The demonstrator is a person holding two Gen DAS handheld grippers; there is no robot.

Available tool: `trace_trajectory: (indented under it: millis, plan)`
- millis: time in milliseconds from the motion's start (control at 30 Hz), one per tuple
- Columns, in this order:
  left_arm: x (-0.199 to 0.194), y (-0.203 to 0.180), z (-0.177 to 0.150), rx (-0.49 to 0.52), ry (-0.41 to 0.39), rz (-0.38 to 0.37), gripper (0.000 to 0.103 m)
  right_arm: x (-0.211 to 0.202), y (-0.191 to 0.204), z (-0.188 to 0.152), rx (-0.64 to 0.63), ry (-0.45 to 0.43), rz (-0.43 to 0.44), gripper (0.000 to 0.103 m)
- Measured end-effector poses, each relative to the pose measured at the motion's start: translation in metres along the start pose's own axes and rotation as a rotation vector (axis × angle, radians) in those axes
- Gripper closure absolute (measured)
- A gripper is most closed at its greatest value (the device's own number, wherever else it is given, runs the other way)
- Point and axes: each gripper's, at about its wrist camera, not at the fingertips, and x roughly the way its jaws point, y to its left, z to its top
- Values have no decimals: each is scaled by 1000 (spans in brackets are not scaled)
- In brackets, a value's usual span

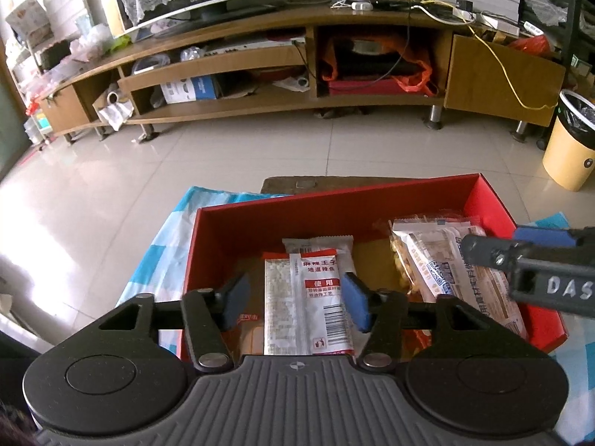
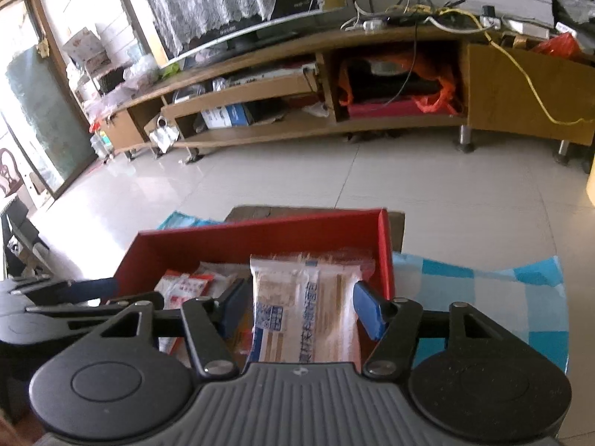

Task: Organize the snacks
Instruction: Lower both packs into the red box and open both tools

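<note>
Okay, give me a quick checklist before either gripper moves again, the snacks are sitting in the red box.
1. Left gripper open around the white and red packet: ok, pads apart from it.
2. Right gripper open around the clear wafer packet: ok.
3. Both packets inside the red box: ok.
4. Grippers clear of each other: ok, the right one sits off to the side in the left wrist view.
5. Box fully on the blue checked cloth: cannot tell.
6. Packets lying flat: cannot tell.

Both wrist cameras sit close behind their own hand-held gripper, looking forward and down into the red box (image 1: 494, 200), sharing it, the floor and TV stand (image 2: 390, 37) beyond
</note>
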Motion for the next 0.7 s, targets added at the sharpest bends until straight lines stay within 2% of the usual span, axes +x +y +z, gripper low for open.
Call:
trace_trajectory:
  millis: [233,700]
  plan:
    - [-2,0,-3,3,10,-12,26,-2,3,-5,-21,11,-11,42]
    - [-11,-6,-10,24,-2,-5,17,-8,3,-11,-23,18,-25,41]
